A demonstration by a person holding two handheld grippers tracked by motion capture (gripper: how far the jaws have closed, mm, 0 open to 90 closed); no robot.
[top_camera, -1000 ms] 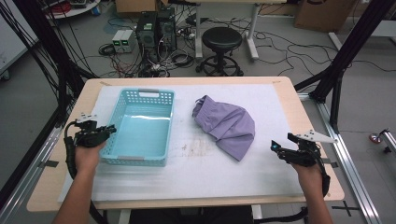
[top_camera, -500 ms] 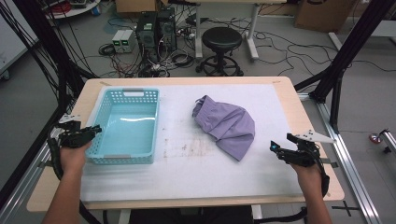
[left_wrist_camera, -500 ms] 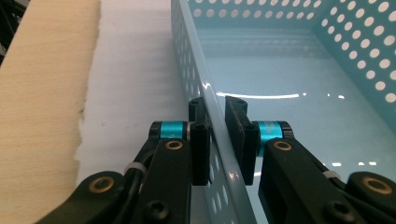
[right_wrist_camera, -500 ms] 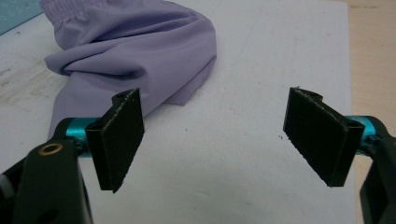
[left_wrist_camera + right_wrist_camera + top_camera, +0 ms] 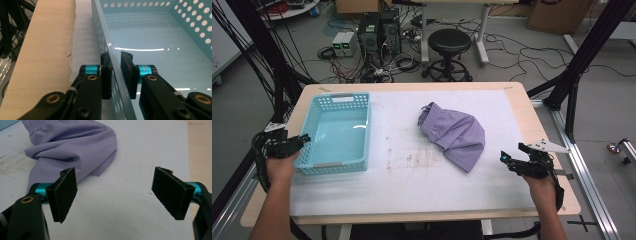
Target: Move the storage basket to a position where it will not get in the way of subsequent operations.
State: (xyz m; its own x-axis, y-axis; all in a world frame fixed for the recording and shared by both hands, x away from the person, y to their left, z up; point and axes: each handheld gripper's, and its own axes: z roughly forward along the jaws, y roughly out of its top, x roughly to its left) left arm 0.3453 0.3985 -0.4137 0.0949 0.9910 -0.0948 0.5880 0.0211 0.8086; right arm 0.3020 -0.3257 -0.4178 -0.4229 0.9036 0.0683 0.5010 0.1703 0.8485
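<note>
Just loosening, left gripper (image 5: 115, 75) straddles the perforated turquoise basket (image 5: 337, 132) wall; right gripper (image 5: 115, 195) agape

A black stool (image 5: 449, 42) and computer towers (image 5: 379, 31) stand beyond the table (image 5: 527, 107).

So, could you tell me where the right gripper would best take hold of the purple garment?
Probably at the pointed lower corner of the purple garment, coming from the right gripper side. That tip lies thin and flat on the white mat, nearest the open jaws; the far elastic end is bunched.
</note>
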